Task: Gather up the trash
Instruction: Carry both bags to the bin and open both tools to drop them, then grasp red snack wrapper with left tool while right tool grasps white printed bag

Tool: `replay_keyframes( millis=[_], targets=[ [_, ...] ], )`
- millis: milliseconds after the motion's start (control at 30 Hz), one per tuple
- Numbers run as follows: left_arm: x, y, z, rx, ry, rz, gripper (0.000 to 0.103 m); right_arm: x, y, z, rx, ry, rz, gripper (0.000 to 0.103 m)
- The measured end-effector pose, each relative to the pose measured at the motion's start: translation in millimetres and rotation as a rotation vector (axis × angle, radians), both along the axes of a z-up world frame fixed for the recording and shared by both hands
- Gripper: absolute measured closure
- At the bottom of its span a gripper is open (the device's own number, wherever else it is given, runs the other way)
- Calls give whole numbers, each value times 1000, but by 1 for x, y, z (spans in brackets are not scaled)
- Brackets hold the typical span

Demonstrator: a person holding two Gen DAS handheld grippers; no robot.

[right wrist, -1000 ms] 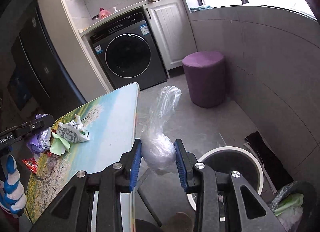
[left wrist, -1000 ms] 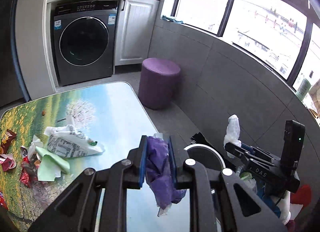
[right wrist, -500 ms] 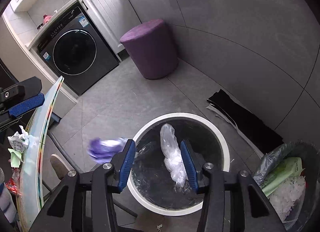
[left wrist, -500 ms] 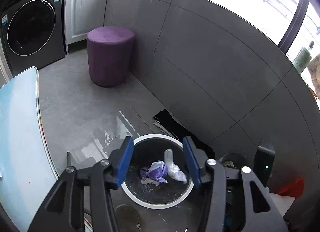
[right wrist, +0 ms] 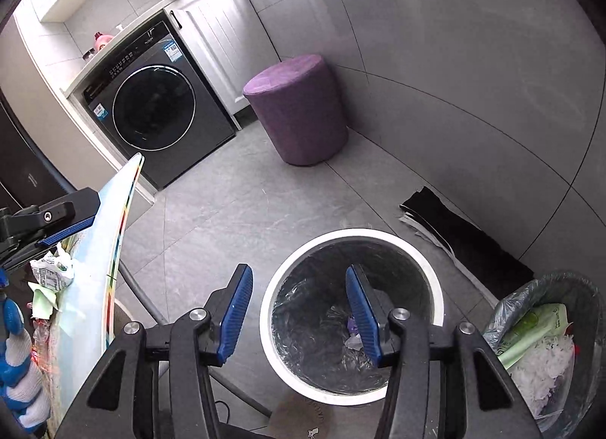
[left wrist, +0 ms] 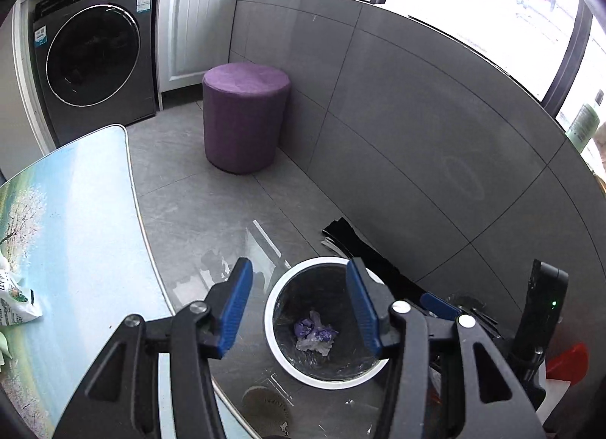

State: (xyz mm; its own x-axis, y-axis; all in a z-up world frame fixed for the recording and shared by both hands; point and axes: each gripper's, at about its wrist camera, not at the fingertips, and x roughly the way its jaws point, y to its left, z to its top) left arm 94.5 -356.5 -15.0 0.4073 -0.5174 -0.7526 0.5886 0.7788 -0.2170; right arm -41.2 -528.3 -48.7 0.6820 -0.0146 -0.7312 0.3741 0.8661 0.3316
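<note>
A round white-rimmed trash bin (left wrist: 272, 306) stands on the grey floor beside the table; it also shows in the right wrist view (right wrist: 382, 238). Purple crumpled trash (left wrist: 314, 331) and clear plastic lie at its bottom. My left gripper (left wrist: 299, 306) is open and empty, above the bin. My right gripper (right wrist: 299, 310) is open and empty, also above the bin. The left gripper's blue finger (right wrist: 70, 227) shows at the left of the right wrist view. A crumpled printed wrapper (left wrist: 13, 299) lies on the table (left wrist: 83, 212).
A purple stool (left wrist: 246, 113) stands near the wall, a washing machine (left wrist: 94, 56) behind it. A second bin with a full plastic bag (right wrist: 545, 340) stands at the right. Black mats (right wrist: 466, 231) lie on the floor by the wall. More scraps (right wrist: 45, 287) lie on the table.
A second ago each gripper was shut on trash, purple in the left, clear plastic in the right. Both moved over the bin and opened; the trash now lies in the bin.
</note>
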Motion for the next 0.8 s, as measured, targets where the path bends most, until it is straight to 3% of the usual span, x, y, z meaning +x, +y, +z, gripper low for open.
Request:
replay_keyframes(
  millis=[333, 433, 800],
  targets=[
    [-18, 109, 35, -13, -126, 153, 53, 2, 70, 59, -74, -94, 111, 53],
    [-26, 150, 46, -7, -173, 212, 48, 6, 94, 76, -90, -119, 158, 52],
    [-46, 338, 57, 17, -272, 539, 37, 32, 182, 103, -128, -149, 326, 48]
  ],
)
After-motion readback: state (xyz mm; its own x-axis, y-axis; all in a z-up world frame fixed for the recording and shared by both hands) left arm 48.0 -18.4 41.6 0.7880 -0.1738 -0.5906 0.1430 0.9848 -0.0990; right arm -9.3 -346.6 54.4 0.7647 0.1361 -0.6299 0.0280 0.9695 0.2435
